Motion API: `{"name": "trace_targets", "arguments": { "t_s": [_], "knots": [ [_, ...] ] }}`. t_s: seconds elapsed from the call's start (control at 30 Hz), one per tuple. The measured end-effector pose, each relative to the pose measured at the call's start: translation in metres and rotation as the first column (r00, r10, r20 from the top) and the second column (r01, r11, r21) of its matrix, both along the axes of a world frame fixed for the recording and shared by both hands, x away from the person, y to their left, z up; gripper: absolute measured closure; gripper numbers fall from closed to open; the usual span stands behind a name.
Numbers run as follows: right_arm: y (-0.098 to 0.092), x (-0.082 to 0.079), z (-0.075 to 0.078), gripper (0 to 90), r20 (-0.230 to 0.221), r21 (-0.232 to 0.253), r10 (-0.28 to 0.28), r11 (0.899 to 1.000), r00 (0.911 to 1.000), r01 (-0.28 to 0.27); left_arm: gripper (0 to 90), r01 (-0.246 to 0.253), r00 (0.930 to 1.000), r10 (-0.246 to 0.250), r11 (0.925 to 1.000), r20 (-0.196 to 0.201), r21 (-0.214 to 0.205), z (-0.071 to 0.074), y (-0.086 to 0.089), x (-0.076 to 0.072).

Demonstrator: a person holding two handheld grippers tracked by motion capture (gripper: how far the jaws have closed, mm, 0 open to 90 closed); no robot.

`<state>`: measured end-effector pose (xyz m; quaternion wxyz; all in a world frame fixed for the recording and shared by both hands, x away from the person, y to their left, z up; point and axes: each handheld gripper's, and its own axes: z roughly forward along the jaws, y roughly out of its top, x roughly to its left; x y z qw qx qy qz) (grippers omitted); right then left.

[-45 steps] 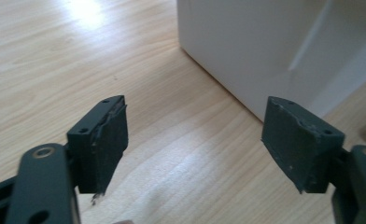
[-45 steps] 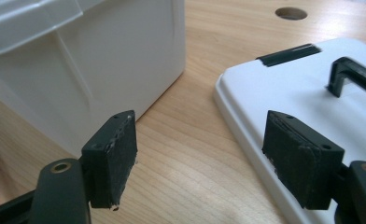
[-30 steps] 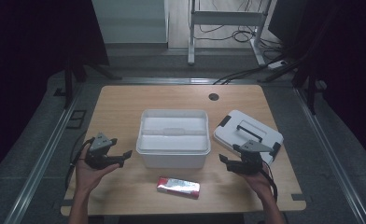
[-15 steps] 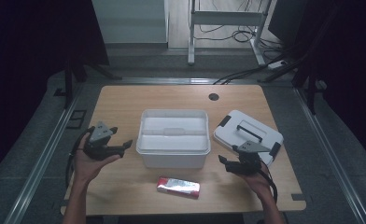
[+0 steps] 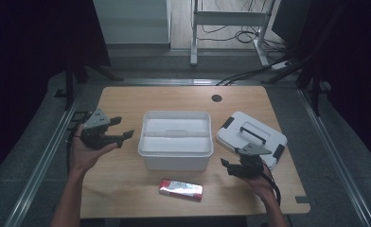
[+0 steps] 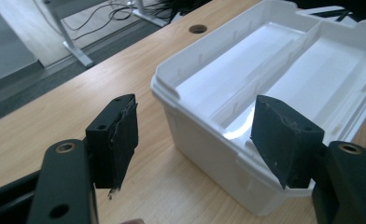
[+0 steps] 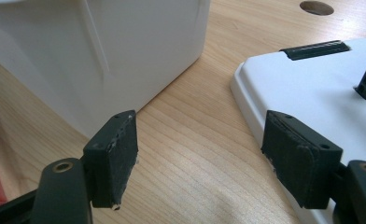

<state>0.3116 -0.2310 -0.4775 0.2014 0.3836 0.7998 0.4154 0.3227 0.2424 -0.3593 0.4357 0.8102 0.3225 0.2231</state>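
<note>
Both pairs of jaws stand apart, grasping nothing; we note the left gripper's [image 5: 111,132] have just been closing on air. It hovers by the tabletop's left edge, facing the white bin [image 5: 175,140] at centre. Our right gripper [image 5: 233,166] waits between bin and lid [image 5: 251,137]. From above we see a red packet [image 5: 181,188] near the front edge; the left gripper view reveals the bin's divider [image 6: 284,56].

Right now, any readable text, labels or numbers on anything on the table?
None legible.
Red and white packet: print on it, too small and blurred to read.
White storage box: no lettering visible.
White lid with black handle: no lettering visible.
</note>
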Motion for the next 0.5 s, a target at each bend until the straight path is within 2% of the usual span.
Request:
{"name": "trace_targets", "arguments": {
  "t_s": [0.17,0.3,0.37,0.5],
  "knots": [
    [-0.001,0.0,0.0,26.6,-0.001,-0.004,0.001,1.0,1.0,-0.001,32.5,0.09,0.996,-0.09,0.996,-0.002,0.003,0.013,-0.005,0.007],
    [-0.002,0.0,0.001,26.6,0.001,-0.005,0.001,1.0,1.0,-0.001,33.2,0.129,0.9917,-0.129,0.9903,-0.003,0.053,0.021,-0.014,0.016],
    [-0.003,0.0,0.001,26.7,0.001,-0.005,0.001,1.0,1.0,-0.001,33.7,0.157,0.9877,-0.156,0.9859,-0.005,0.059,0.026,-0.017,0.021],
    [-0.003,0.001,0.001,26.6,-0.002,-0.007,0.0,1.0,1.0,0.0,34.5,0.224,0.9745,-0.224,0.9721,-0.015,0.069,0.034,-0.024,0.031]
  ]
}}
